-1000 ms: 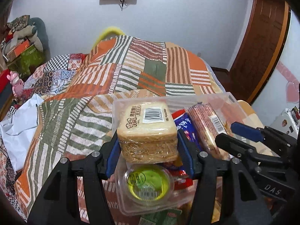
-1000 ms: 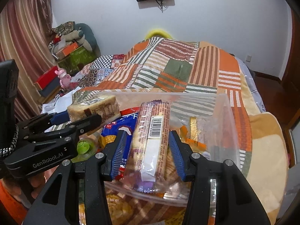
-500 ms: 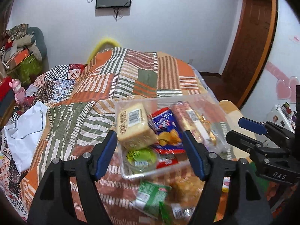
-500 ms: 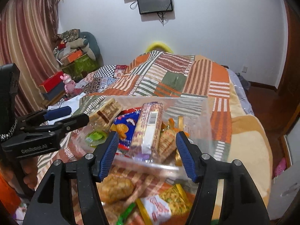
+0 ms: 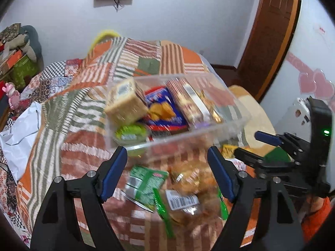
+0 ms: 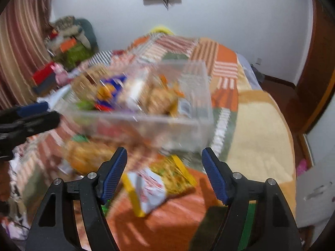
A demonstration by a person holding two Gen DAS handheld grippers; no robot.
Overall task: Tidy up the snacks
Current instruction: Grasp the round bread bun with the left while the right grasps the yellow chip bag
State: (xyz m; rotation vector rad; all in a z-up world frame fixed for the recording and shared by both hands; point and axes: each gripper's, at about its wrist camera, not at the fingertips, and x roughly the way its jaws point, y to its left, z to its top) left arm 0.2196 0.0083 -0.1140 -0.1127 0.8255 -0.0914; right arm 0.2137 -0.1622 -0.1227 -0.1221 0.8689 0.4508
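Note:
A clear plastic bin sits on the patchwork bedspread, holding a wrapped sponge cake, a blue snack bag, a long biscuit pack and a green jelly cup. My left gripper hangs in front of the bin, jaws opening, nothing between them. Below it lie a green packet and a clear bag of golden snacks. My right gripper, also opening and empty, hovers over a yellow-edged packet. The bin appears blurred in the right wrist view.
The bedspread stretches back to a white wall. A white plastic bag lies at the left. A wooden door stands at the right. Boxes and soft toys pile up in the far left corner.
Both grippers let go of their snacks, the cake and the biscuit pack, which now rest in the bin. Both pulled back toward the loose packets, jaws widening.

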